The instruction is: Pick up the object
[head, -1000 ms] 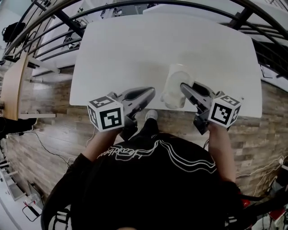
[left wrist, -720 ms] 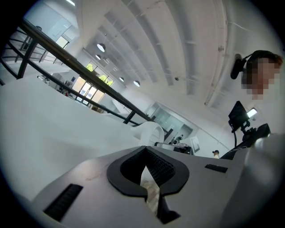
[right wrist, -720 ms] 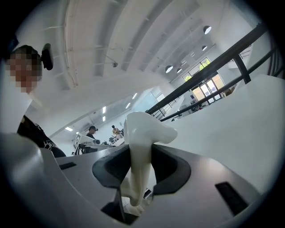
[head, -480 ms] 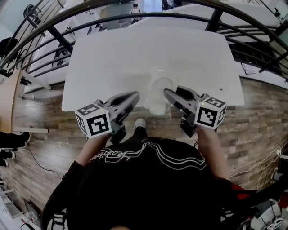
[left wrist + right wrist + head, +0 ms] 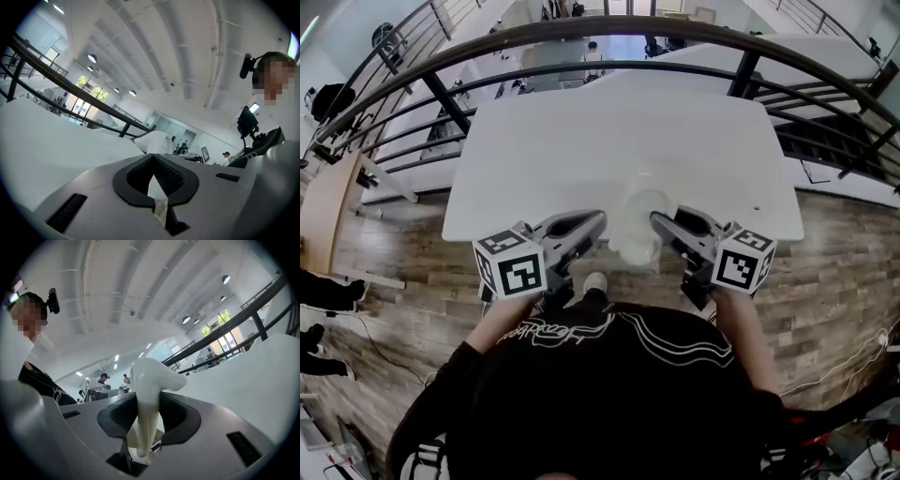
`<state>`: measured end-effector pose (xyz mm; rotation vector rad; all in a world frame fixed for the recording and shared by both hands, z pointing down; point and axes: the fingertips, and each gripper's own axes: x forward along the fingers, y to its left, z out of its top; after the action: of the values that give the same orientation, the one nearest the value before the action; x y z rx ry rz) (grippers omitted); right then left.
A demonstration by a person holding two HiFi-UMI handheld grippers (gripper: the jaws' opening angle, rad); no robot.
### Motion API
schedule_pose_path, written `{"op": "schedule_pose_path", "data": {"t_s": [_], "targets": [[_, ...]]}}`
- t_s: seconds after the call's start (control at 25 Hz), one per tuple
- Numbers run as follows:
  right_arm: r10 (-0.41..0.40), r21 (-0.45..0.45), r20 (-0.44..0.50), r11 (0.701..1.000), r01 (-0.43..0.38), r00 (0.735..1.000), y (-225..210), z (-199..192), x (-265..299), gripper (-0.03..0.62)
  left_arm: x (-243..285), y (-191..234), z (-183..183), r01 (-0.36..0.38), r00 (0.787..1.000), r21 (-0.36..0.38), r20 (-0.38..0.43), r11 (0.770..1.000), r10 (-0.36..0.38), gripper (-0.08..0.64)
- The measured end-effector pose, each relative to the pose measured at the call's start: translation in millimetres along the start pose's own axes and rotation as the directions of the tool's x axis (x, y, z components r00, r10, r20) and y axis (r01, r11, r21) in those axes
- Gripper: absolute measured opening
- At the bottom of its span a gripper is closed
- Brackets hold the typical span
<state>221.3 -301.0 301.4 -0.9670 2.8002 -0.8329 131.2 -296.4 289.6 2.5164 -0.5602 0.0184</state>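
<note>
A white, milky cup-like object [image 5: 637, 227] hangs at the near edge of the white table [image 5: 609, 141] in the head view. My right gripper [image 5: 659, 222] is shut on it from the right. In the right gripper view the object [image 5: 151, 380] stands upright between the black pads [image 5: 178, 420], pinched on both sides. My left gripper [image 5: 597, 222] hovers just left of the object, apart from it, with its jaws together and nothing in them. The left gripper view shows the closed pads [image 5: 176, 180] and the object's rounded top [image 5: 157, 140] beyond them.
A dark metal railing [image 5: 581, 28] curves round the far side of the table. Wooden floor [image 5: 853, 262] lies below the table on both sides. The person's black-sleeved arms and torso [image 5: 609, 394] fill the lower part of the head view.
The right gripper has kept its hold on the object. Both grippers and the object have shifted a little left along the table's near edge, and the head view has tilted up to show more railing.
</note>
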Motion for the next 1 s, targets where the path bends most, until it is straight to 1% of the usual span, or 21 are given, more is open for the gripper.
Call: {"op": "schedule_pose_path", "data": {"t_s": [0.32, 0.52, 0.76, 1.0], "targets": [[0.021, 0.001, 0.014, 1.000, -0.021, 1.000, 9.5, 4.5, -1.9, 0.132, -3.0, -10.3, 9.8, 0.010, 1.000, 0.022, 0.020, 1.000, -0.010, 0.006], [0.012, 0.004, 0.027, 1.000, -0.012, 1.000, 6.2, 9.2, -2.2, 0.132, -1.8, -14.1, 16.4, 0.009, 1.000, 0.040, 0.019, 0.999, -0.010, 0.006], [0.023, -0.030, 0.027, 0.999, -0.022, 0.999, 16.4, 7.7, 0.3, 0.132, -7.4, -16.2, 16.7, 0.013, 1.000, 0.046, 0.020, 0.999, -0.014, 0.006], [0.018, -0.032, 0.029, 0.999, -0.017, 0.999, 20.7, 6.6, 3.0, 0.132, -13.3, -15.7, 19.7, 0.015, 1.000, 0.050, 0.023, 0.999, -0.016, 0.006]]}}
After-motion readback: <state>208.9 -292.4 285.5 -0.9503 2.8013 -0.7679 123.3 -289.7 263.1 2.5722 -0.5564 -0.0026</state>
